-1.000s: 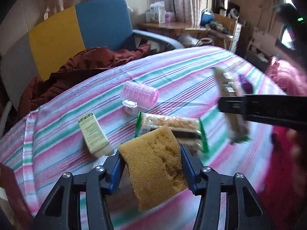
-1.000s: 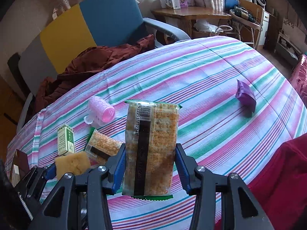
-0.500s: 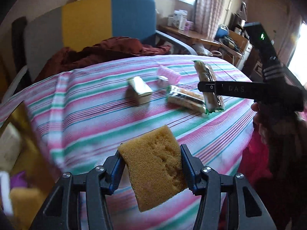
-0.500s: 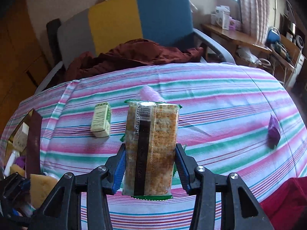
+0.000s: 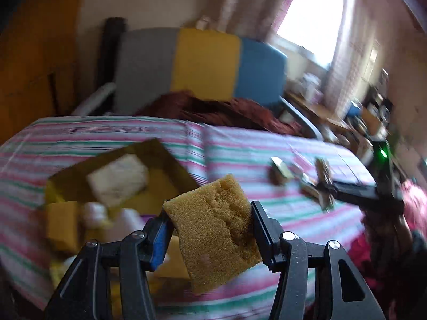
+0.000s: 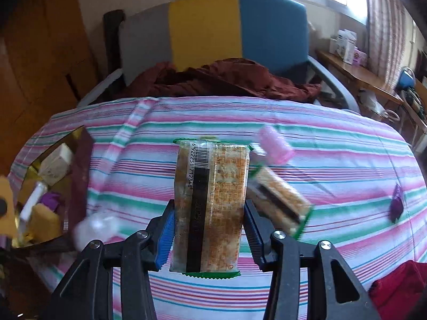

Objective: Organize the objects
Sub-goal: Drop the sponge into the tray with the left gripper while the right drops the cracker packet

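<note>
Mustard-yellow sponge (image 5: 213,229), pink-green striped cloth (image 6: 333,146)

Daylight enters through the window (image 5: 315,24), which is blown out to white glare. Interior is moderately lit, corners vignetted dark. Left wrist view heavily motion-blurred; only the sponge (image 5: 213,229) stays sharp. Right wrist view clearer, with blur at the box (image 6: 53,186). Strong fisheye curvature bends the striped cloth (image 6: 333,144).

A tan sponge (image 5: 213,229) hangs tilted, pinched between fingers; a cracker packet (image 6: 210,202) stands upright, likewise clamped.
</note>
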Available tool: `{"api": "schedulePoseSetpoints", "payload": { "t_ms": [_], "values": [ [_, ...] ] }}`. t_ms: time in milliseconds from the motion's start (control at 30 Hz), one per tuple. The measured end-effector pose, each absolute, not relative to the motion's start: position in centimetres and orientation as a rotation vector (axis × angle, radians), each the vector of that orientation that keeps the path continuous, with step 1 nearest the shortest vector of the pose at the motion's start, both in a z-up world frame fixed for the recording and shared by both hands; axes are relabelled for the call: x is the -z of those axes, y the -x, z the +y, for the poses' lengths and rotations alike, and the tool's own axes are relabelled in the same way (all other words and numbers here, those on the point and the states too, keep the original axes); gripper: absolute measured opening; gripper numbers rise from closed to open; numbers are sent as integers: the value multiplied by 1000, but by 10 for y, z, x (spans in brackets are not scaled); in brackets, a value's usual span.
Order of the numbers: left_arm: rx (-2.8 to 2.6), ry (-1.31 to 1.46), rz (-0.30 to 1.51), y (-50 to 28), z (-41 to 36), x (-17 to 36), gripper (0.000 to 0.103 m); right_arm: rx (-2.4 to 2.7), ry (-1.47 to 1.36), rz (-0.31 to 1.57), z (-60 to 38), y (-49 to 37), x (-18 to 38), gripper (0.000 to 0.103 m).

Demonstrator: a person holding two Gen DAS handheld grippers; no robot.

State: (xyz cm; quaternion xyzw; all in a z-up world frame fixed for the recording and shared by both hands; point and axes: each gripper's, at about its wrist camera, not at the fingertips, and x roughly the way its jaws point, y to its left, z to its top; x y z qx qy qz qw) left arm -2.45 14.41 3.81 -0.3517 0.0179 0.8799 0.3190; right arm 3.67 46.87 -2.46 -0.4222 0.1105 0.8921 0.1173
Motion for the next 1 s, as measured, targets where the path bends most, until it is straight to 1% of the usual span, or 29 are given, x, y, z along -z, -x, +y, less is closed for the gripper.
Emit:
{"api": "schedulePoseSetpoints", "payload": {
  "t_ms": [233,367,467,500,567,600,633,700,833,1000],
  "values": [
    [-2486,985,-54,54,68,-23,56,-2831,1302,282,371,7,4,48],
    [-2542,1034,-76,68,45,-6,56,-2923,1353,200,315,38,-4,48],
    [-2567,1067,-89,74,34,7,60,-2960,1408,163,282,61,-3,48],
    [-2574,1080,-94,77,32,11,64,-2968,1431,145,274,67,-2,49],
    [-2585,1117,-116,80,26,19,70,-2966,1450,85,256,80,2,57],
    [-2594,1123,-129,80,22,22,73,-2955,1443,68,253,83,4,65],
    [-2600,1126,-136,79,19,23,74,-2938,1439,58,250,85,5,67],
    [-2601,1127,-142,76,15,25,75,-2928,1454,80,249,84,9,67],
    [-2607,1129,-134,68,10,28,75,-2894,1480,67,255,72,17,67],
    [-2613,1100,-152,56,11,18,76,-2842,1450,179,275,47,22,67]
  ]
}}
